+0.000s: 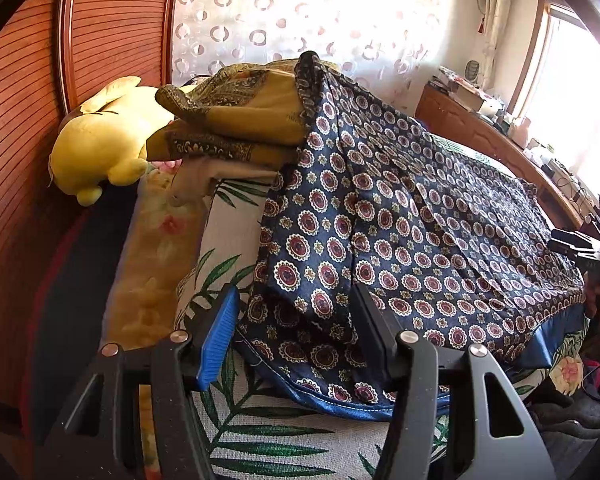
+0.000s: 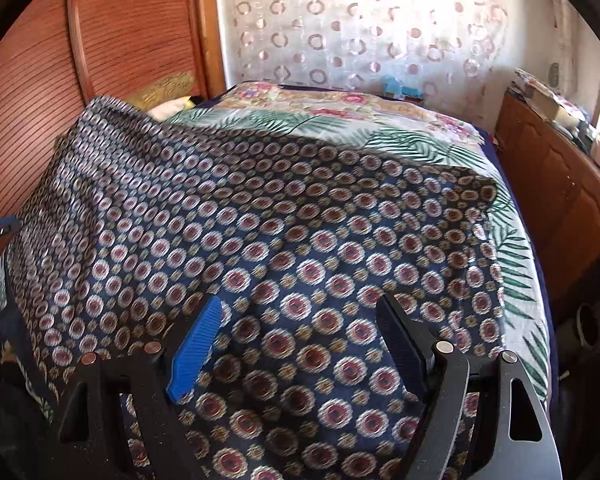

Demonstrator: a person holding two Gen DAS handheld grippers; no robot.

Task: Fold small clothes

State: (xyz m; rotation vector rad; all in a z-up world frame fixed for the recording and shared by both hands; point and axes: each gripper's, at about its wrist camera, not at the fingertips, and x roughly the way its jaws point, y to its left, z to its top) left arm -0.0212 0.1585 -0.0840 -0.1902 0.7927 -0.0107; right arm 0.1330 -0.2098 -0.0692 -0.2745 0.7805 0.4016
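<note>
Silky navy cloth printed with red-and-white medallions and edged in plain blue (image 1: 400,220) lies spread across the palm-leaf bedspread (image 1: 260,440), its near corner bunched into a few loose folds and its far part draped up against a stack of mustard-yellow patterned fabric (image 1: 240,120). A yellow plush toy (image 1: 100,140) sits further left, against the ribbed wooden headboard (image 1: 20,160).

The left gripper (image 1: 292,340) stands over that near corner with its jaws apart: the blue pad sits just off the cloth's left edge and the black pad rests over the printed fabric, so the bunched corner lies between them, but neither pad visibly presses on it. The right gripper (image 2: 300,344) hovers over the middle of the same cloth with its jaws wide apart and nothing held; that view is blurred.

The step in hand looks like taking hold of the near edge at 2 points. To do it well, the left jaws should close on the blue hem itself, catching every layer of the bunch, not only the top fold. The right gripper would do better at the hem well to the right than mid-panel, so the slippery fabric can be drawn taut and lifted evenly before folding.
</note>
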